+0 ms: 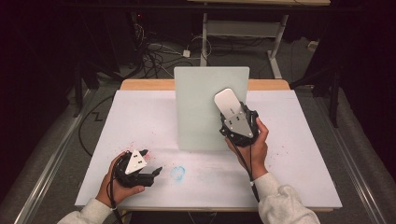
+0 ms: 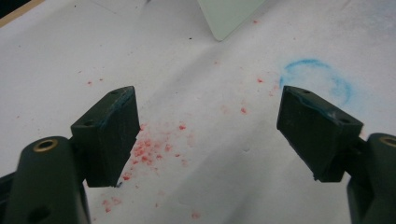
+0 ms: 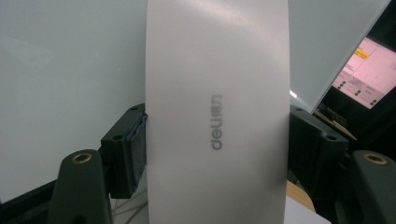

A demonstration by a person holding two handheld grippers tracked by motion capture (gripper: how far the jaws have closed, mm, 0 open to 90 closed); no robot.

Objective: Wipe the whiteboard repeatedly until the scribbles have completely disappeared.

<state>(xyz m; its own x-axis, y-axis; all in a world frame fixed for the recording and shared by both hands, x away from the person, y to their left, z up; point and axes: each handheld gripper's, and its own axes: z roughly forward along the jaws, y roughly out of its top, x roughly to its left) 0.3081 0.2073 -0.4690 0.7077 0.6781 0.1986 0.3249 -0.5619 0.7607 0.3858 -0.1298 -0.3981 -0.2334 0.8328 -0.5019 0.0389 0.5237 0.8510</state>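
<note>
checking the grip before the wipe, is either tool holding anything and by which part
The right tool is shut on the white eraser, clamped across its two long sides near the lower end. The left tool is open and holds nothing.

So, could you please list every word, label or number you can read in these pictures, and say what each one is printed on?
"deli", followed by small characters too blurred to read: printed in grey along the white eraser clamped in the right claw.
Pink screen past the whiteboard in the right gripper view: its text is too small to read.
Whiteboard, white table sheet and left claw: no writing, only red specks and a blue smudge ring.
</note>
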